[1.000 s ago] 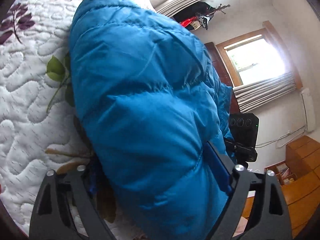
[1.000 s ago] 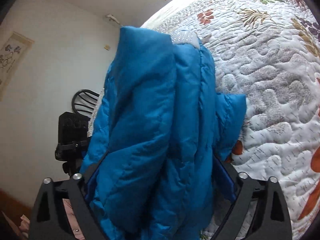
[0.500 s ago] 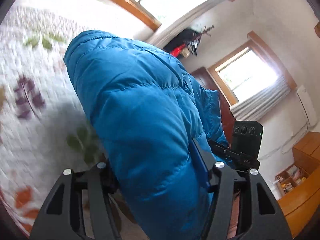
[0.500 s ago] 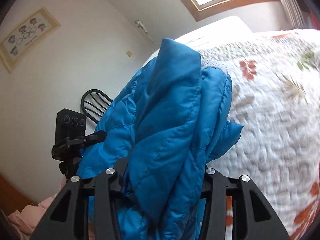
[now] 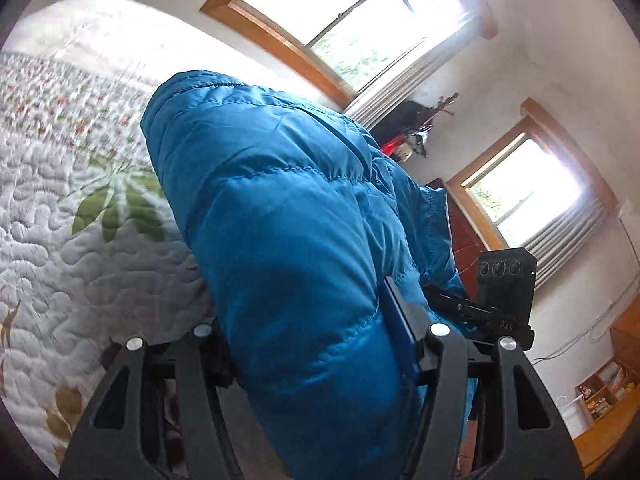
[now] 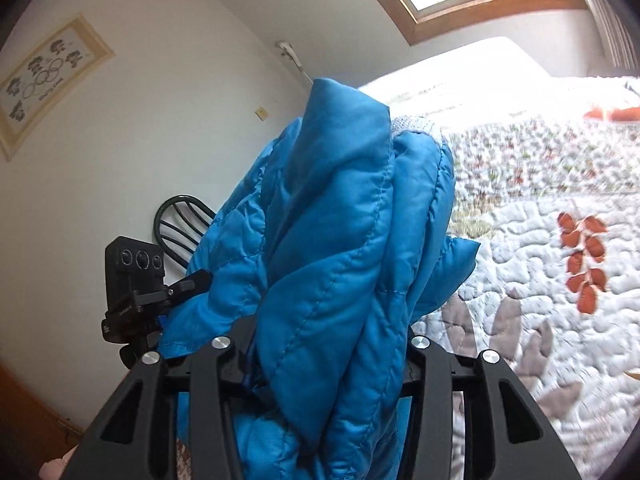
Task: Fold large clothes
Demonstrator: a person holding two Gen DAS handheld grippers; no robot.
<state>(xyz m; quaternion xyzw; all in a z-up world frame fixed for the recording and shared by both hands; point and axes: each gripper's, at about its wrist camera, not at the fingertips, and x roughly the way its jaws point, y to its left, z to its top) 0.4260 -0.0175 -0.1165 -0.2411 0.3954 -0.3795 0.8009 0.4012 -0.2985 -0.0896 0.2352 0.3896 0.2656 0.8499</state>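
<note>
1. We've got the blue puffer jacket (image 5: 296,248) pinched in both claws. The left gripper (image 5: 316,344) is clamped on a thick roll, and the right gripper (image 6: 320,344) squeezes stacked layers.
2. The jacket's bulk runs from the jaws toward 12 o'clock, held up off the quilted bedspread (image 6: 560,340) — quilt at 9 o'clock in the left view, 3 o'clock in the right.
3. Neither hand is nearer; both hold it.
4. Writing: "DAS" on the other gripper's mount (image 5: 506,325); the wall picture (image 6: 44,80) text is too small to read.
</note>
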